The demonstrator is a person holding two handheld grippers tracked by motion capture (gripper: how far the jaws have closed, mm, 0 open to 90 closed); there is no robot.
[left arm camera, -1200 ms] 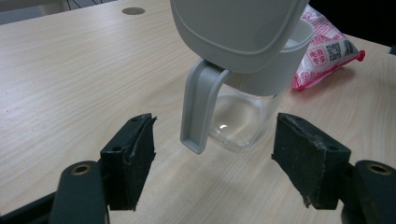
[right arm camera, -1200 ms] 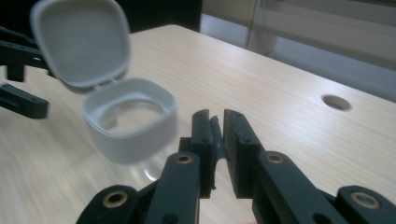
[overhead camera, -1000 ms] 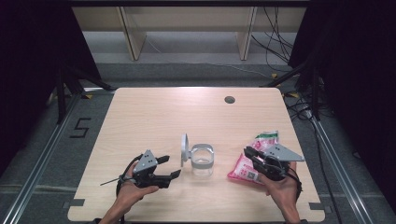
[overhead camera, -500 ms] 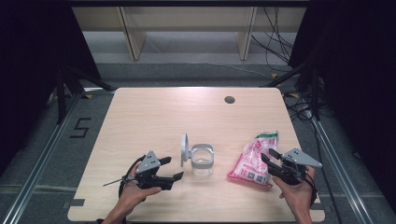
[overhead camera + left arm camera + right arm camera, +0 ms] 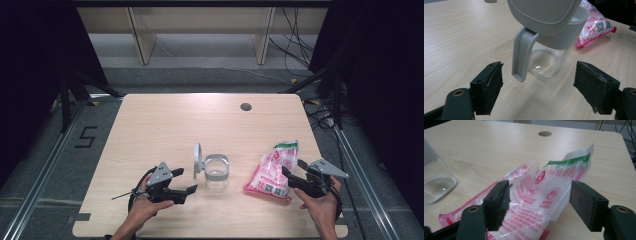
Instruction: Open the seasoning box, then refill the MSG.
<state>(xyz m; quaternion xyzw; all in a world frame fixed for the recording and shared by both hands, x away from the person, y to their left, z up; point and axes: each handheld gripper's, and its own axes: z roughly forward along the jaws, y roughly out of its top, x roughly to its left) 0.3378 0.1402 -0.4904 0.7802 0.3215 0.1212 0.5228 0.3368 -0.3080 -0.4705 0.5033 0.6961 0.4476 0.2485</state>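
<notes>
**Bag set down, jar waits with its lid open**

The right gripper (image 5: 294, 178) has its jaws wide apart; they have just been opening, and the pink bag (image 5: 272, 171) lies between them on the tabletop (image 5: 165, 125), not pressed by the pads. In the right gripper view the bag (image 5: 541, 195) is crumpled and its torn top with the green strip points away from the camera. The left gripper (image 5: 186, 181) is also open and holds nothing. It rests just beside the glass jar (image 5: 216, 172), whose grey lid (image 5: 198, 160) stands up on its hinge.

I judge that the step in hand is the release of the bag near the jar. The next move probably calls for a new, better grip on the bag, near its open top, while the left gripper steadies the jar (image 5: 546, 62). The thin film can slip or fold, so the jaws should close slowly.
</notes>
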